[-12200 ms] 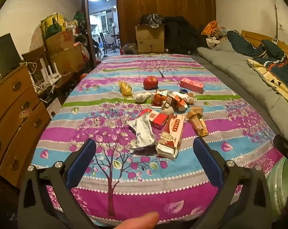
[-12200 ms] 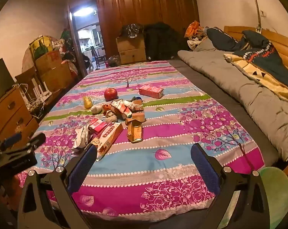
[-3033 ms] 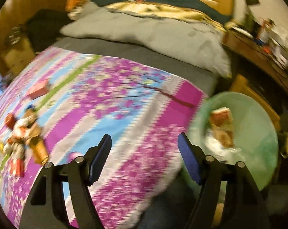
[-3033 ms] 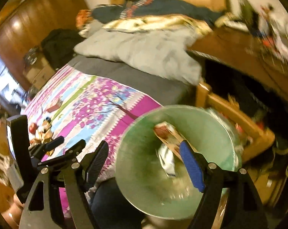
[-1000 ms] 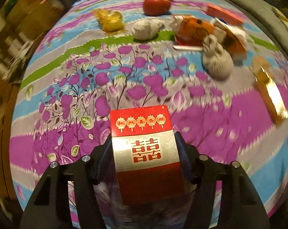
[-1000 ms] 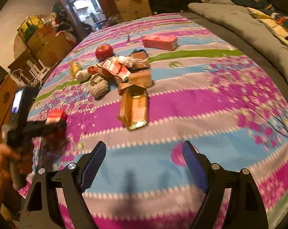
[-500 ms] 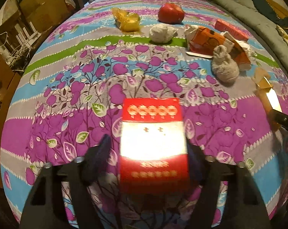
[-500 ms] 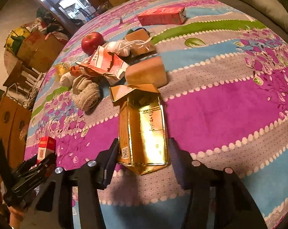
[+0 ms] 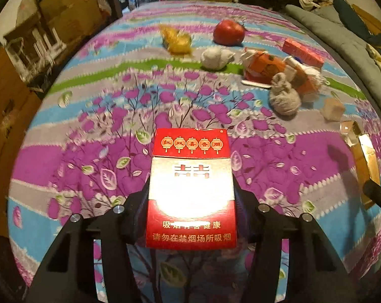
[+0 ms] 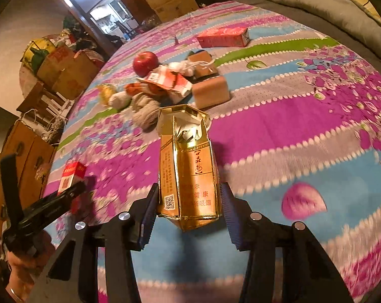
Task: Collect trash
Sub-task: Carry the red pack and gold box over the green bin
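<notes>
Left wrist view: the left gripper (image 9: 191, 202) has its jaws closing on a red cigarette pack (image 9: 190, 189), a flat glossy carton with a silver band, five lantern marks along its lid, and the line 请勿在禁烟场所吸烟 at the bottom. The pack sits above the near edge of the bed cover (image 9: 89, 131), a soft fabric of purple, blue and green stripes printed with trees. Toward the far edge lie one red apple (image 9: 228, 32), a yellow crinkled wrapper (image 9: 176, 40), two grey-white wadded lumps (image 9: 285, 97), and an orange carton (image 9: 263, 67).

Right wrist view: the right gripper (image 10: 188, 207) has its jaws closing on a gold cigarette pack (image 10: 188, 166), a shiny foil box with bevelled edges, its lid flipped open, a QR code on one side, and partly glared writing. It is near the middle of the cover. One long red box (image 10: 223, 38) lies by the far edge.
</notes>
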`<state>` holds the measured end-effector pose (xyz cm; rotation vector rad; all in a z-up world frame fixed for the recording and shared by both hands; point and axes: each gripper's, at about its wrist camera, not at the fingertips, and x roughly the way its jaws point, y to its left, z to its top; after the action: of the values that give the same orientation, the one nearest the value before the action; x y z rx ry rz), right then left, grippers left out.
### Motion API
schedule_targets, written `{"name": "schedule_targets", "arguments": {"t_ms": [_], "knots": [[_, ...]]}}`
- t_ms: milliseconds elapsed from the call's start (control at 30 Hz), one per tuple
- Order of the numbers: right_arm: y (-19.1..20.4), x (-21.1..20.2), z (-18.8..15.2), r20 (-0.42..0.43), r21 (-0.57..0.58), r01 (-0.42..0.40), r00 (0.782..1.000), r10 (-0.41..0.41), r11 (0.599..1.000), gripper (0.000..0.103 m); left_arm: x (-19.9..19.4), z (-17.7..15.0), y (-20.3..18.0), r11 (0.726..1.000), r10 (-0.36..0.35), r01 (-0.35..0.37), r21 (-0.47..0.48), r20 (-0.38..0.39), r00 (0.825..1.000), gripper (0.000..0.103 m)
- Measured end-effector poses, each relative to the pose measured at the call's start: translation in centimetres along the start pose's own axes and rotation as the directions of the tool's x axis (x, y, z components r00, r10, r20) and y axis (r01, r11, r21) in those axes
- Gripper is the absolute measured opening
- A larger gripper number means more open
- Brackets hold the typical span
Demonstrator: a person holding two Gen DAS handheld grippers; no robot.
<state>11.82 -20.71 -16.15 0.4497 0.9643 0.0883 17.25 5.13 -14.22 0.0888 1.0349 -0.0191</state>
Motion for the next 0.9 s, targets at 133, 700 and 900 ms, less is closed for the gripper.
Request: {"name": "schedule_targets", "arguments": {"t_ms": [133,700,900], "knots": [[0.9,-3.3,-2.0,0.027,-0.023,-0.008,1.000,0.008,1.000,0.050,-2.1,-0.3,-1.2,0.999,0.021,-0.022,0.027,0.039,0.999,0.054],[1.1,-18.3,-4.8,0.240,-0.048,0.076,0.969,-0.062,0.996,0.050,-10.2,0.6,-8.2,0.989,-0.015,-0.016,0.144,0.214,0.977,0.054],[-2.4,-24.3,-5.0,0.328,0.036,0.124,0.936,-0.129,0.992,0.050,-13.5,1.5,-14.3,0.969,-0.119,0.051,0.241,0.274,0.955,0.054]]}}
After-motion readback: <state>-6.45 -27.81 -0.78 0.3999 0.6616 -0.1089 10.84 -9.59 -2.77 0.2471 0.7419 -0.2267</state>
